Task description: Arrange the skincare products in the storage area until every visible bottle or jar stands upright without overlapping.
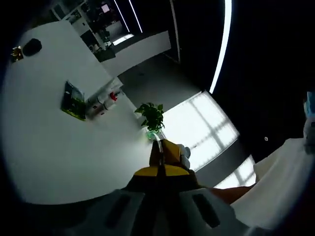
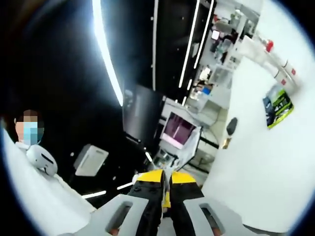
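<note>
In my left gripper view, the white table (image 1: 44,142) lies to the left of my left gripper (image 1: 158,147), its jaws pressed together with nothing between them. A green packet (image 1: 73,101) sits far ahead-left, the skincare bottles (image 1: 104,102) just right of it, lying tipped. A potted plant (image 1: 152,119) stands directly beyond my tips. My right gripper (image 2: 166,183) is likewise closed and empty; the bottles (image 2: 278,61) appear far right
</note>
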The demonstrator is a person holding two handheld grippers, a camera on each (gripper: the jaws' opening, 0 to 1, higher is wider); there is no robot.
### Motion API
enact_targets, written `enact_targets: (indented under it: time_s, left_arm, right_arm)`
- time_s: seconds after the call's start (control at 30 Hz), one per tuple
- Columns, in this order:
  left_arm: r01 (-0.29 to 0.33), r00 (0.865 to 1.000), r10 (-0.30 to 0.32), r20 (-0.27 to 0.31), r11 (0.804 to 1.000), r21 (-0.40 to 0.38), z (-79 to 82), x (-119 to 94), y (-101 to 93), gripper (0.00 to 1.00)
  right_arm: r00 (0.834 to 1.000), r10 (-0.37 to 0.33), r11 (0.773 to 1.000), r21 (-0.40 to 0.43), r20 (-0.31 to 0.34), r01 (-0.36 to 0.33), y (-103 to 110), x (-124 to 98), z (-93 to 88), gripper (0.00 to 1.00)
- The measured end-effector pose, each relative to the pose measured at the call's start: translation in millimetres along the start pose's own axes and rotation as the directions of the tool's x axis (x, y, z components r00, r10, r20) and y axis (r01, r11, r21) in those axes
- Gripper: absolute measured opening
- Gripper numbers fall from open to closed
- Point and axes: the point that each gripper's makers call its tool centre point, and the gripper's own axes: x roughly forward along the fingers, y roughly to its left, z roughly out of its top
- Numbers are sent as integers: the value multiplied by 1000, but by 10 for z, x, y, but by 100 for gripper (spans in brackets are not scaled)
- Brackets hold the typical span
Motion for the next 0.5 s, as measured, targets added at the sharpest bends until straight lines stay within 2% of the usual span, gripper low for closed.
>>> enact_targets:
  time_s: [0.03, 0.07, 0.2, 0.43, 0.5]
  left_arm:
    - [-1, 1000, 1, 1, 1000, -2, 3, 4, 8, 0]
    - [-3, 1000, 3, 1, 1000, -6, 7, 10, 14, 0]
    - [-14, 1000, 14, 24, 1000, 10, 35, 36, 32, 0]
    - [-14, 1000, 14, 5, 1000, -1, 20, 96, 31, 0]
    - [-31, 999, 32, -16, 998, 54, 28, 89, 49, 0]
  right_arm:
    - [999, -32, 997, -69, -13, 31, -49, 1, -3, 0]
    - [999, -39, 996, -83, -8, 39, -35, 9, 5, 0]
    - [999, -18, 997, -79, 26, 20, 3, 4, 67, 0]
    - [997, -14, 999, -32, 78, 17, -12, -5, 142, 0]
    - [997, 8, 1000, -15, 80, -7, 28, 4, 138, 0]
